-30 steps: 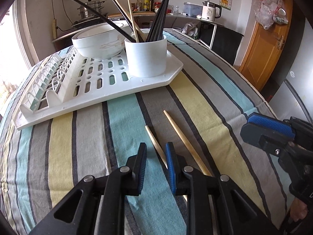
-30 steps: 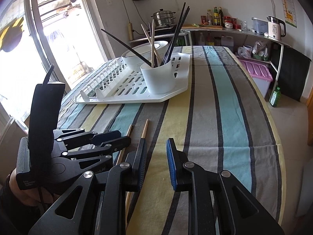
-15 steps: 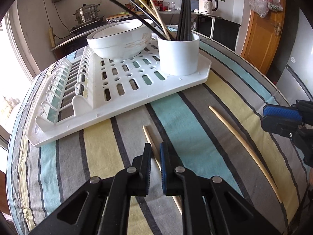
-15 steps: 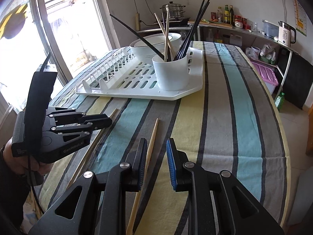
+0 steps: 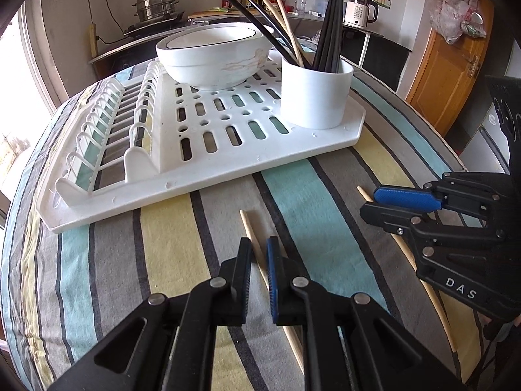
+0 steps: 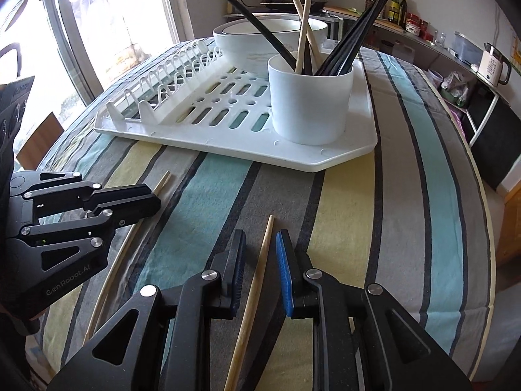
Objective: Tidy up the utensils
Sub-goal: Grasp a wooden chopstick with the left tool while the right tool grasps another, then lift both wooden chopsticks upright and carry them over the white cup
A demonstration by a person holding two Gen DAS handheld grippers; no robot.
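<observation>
Two wooden chopsticks lie on the striped tablecloth. My left gripper (image 5: pixel 259 247) has its jaws close on either side of the left chopstick (image 5: pixel 250 231), a narrow gap still showing. My right gripper (image 6: pixel 260 247) is open and straddles the right chopstick (image 6: pixel 257 273), which lies on the cloth. In the left wrist view the right gripper (image 5: pixel 374 200) hovers over that chopstick (image 5: pixel 433 303). In the right wrist view the left gripper (image 6: pixel 153 197) sits over the other chopstick (image 6: pixel 123 247). A white utensil cup (image 5: pixel 316 94) on the drying rack (image 5: pixel 228 163) holds black and wooden chopsticks.
A white bowl (image 5: pixel 211 55) sits on the rack behind the cup. The rack's plate slots (image 5: pixel 107 127) are at its left. The table edge (image 6: pixel 488 215) drops off at right. A counter with kettle (image 5: pixel 358 8) and pot stands behind.
Both grippers moved forward toward the rack and down over the chopsticks. The right gripper now straddles its chopstick; the left stays narrow around the other.
</observation>
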